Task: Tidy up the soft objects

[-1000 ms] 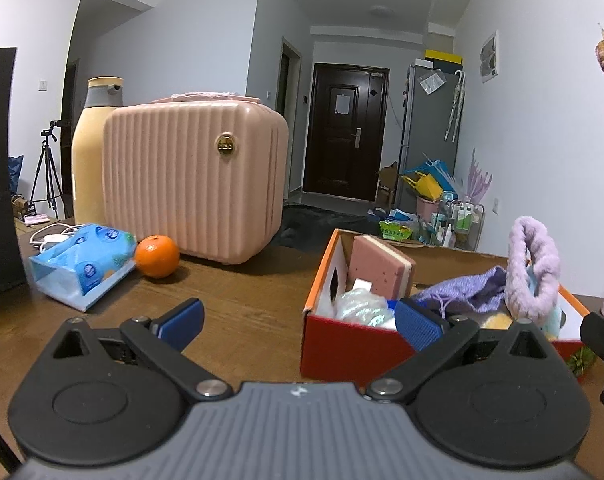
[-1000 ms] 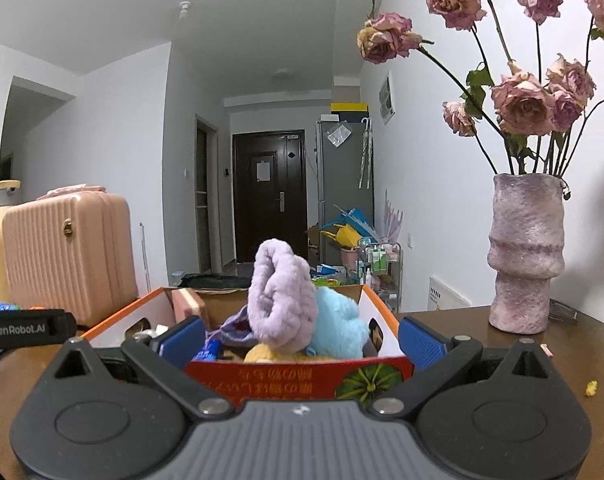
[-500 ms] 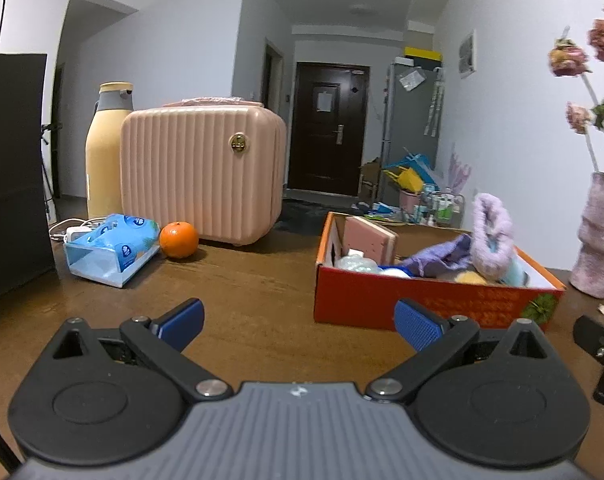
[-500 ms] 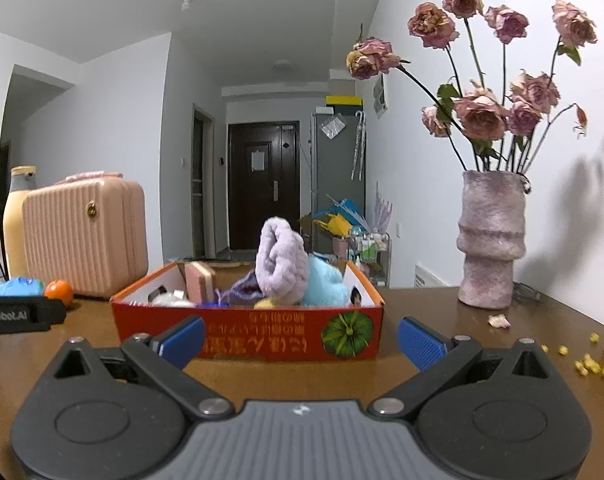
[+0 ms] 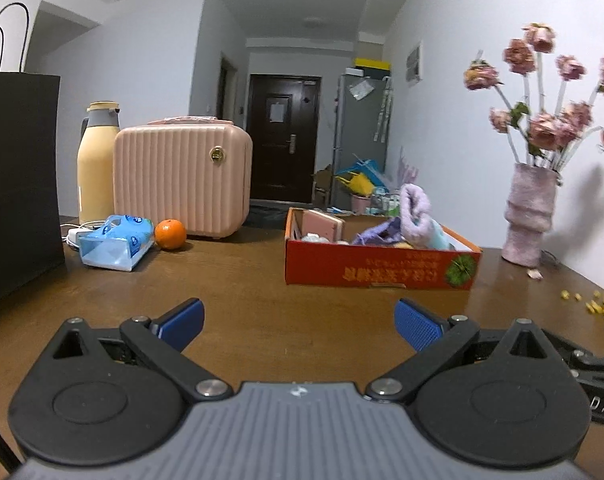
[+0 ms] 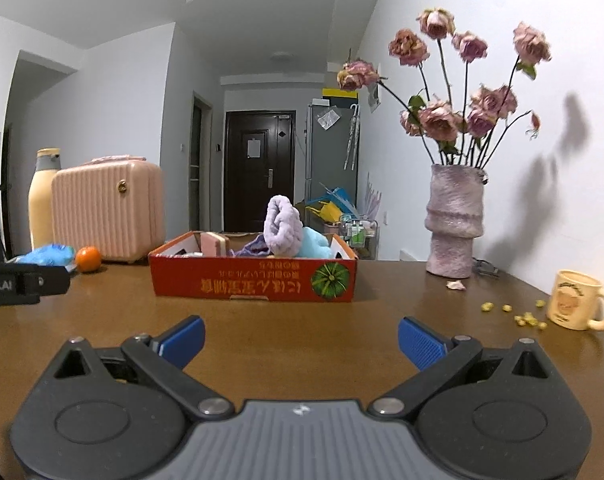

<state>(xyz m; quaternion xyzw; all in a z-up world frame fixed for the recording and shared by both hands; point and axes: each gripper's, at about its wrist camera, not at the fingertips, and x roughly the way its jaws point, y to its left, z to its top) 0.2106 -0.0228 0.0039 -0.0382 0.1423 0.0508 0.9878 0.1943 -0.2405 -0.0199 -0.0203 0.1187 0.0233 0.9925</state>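
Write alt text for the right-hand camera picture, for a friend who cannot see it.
An open, empty tool with blue pads hovers above a wooden table, facing a red cardboard box filled with soft items, including a fluffy lilac piece. A vase of dried roses and a cream mug stand to the right; a pink case and an orange to the left.

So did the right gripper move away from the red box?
Yes. The right gripper has backed away: the red box looks smaller and farther off, with more bare table before it and the vase fully in view.
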